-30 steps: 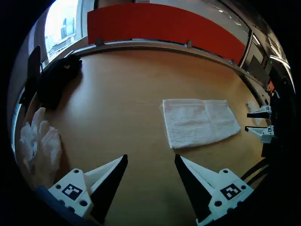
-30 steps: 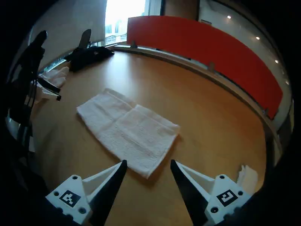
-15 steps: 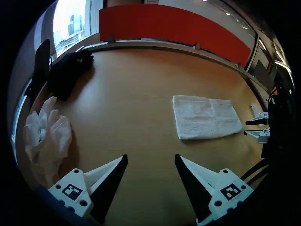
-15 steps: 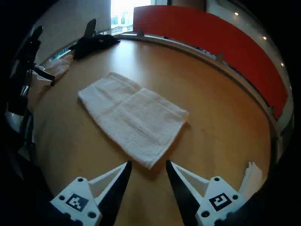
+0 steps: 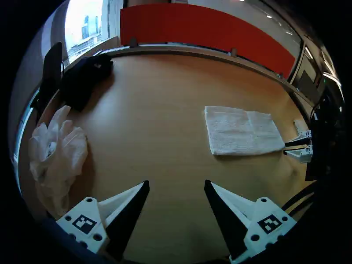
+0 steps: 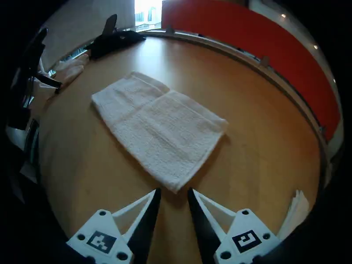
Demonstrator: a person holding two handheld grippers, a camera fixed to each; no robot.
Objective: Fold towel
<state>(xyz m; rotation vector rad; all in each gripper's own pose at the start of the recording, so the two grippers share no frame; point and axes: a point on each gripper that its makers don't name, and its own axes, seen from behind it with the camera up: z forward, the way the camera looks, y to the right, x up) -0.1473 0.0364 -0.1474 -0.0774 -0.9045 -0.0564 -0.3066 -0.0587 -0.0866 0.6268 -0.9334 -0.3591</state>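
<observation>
A white towel [image 5: 242, 136] [image 6: 158, 125], folded into a rectangle, lies flat on the wooden table [image 5: 145, 114]. My left gripper [image 5: 176, 182] is open over bare wood, well short of the towel, with nothing between its fingers. My right gripper [image 6: 174, 190] sits low at the towel's nearest corner. Its fingers are drawn close together with a narrow gap, and the corner's tip lies right at that gap. In the left gripper view, my right gripper [image 5: 288, 148] touches the towel's right edge.
A black bag [image 5: 83, 79] [image 6: 114, 39] rests at the table's far side near the window. A crumpled white cloth [image 5: 57, 154] [image 6: 70, 70] lies by the table edge. A red partition [image 5: 198, 26] runs behind the table. A small white folded item [image 6: 297, 211] sits near the edge.
My right gripper has moved forward to the towel's corner and its fingers have narrowed. My left gripper view has shifted slightly, showing more of the crumpled cloth.
</observation>
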